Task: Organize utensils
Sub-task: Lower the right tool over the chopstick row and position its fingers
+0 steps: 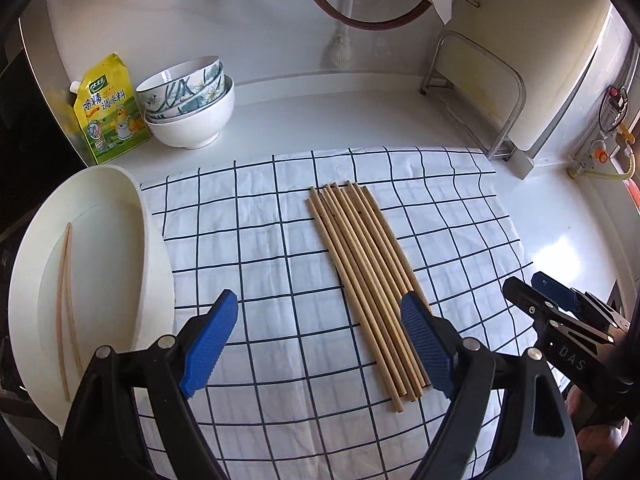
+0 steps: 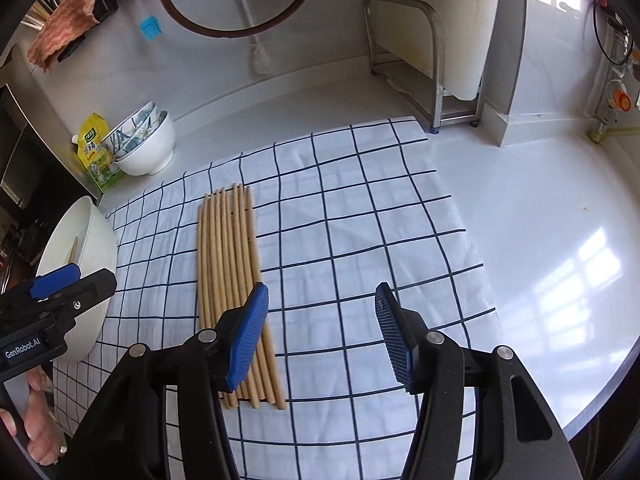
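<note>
Right now both grippers hang above the checked cloth (image 1: 256, 216) and neither one holds anything. The left gripper (image 1: 320, 340) has its jaws wide apart over the cloth, with nothing between them. The right gripper (image 2: 320, 336) has its jaws apart too, a bit narrower, and also empty; its left pad stands over the near ends of the chopsticks (image 2: 228, 264).

These chopsticks lie side by side in one flat row in the middle of the cloth, touching each other. Two more chopsticks (image 1: 66, 308) lie already inside the white basin (image 1: 132, 208), which sits at the left edge of the cloth.

I think the danger is in the picking. The sticks are so close together that a pad coming down may catch two or three, or push the row so they roll and cross. A thin round stick can also slip out of the pads on the way to the basin. The two grippers are near each other, so they may bump.

For room: the right side of the cloth and the white counter (image 2: 540, 208) beyond it are bare. At the back left stand the stacked bowls (image 1: 188, 104) and a yellow pouch (image 1: 108, 108), well apart from the row.
</note>
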{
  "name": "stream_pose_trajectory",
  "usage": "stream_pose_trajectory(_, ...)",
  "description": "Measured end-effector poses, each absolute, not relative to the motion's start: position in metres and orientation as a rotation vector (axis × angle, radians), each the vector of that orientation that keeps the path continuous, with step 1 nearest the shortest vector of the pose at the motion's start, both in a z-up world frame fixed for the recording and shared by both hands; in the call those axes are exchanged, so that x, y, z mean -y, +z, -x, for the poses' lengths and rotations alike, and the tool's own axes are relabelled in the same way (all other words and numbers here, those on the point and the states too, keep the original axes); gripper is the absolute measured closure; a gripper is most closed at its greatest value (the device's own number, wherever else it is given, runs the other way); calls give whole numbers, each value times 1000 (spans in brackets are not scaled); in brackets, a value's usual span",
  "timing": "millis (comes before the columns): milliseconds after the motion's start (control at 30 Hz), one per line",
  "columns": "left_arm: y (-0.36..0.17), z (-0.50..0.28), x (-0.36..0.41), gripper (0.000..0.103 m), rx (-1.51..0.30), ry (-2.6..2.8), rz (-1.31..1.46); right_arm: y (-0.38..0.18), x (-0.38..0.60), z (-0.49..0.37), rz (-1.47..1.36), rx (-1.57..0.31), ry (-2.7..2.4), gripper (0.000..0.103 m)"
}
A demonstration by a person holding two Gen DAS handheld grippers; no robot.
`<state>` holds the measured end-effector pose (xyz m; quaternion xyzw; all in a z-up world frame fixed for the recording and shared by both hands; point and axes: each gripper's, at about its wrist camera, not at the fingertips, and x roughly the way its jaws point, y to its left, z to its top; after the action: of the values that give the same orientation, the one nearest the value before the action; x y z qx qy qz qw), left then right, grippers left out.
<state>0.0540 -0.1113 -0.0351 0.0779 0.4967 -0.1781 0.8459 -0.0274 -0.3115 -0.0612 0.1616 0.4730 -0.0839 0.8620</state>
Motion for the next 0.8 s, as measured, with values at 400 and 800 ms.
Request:
stream_pose_trajectory(400, -62, -58, 135, 21, -1065, -317, -183, -85, 334, 15, -341, -1001, -149, 49)
stream_pose_trajectory(800, -80, -66, 122, 21, -1045, -258, -147, -105, 324, -4, -335, -1000, -89, 48)
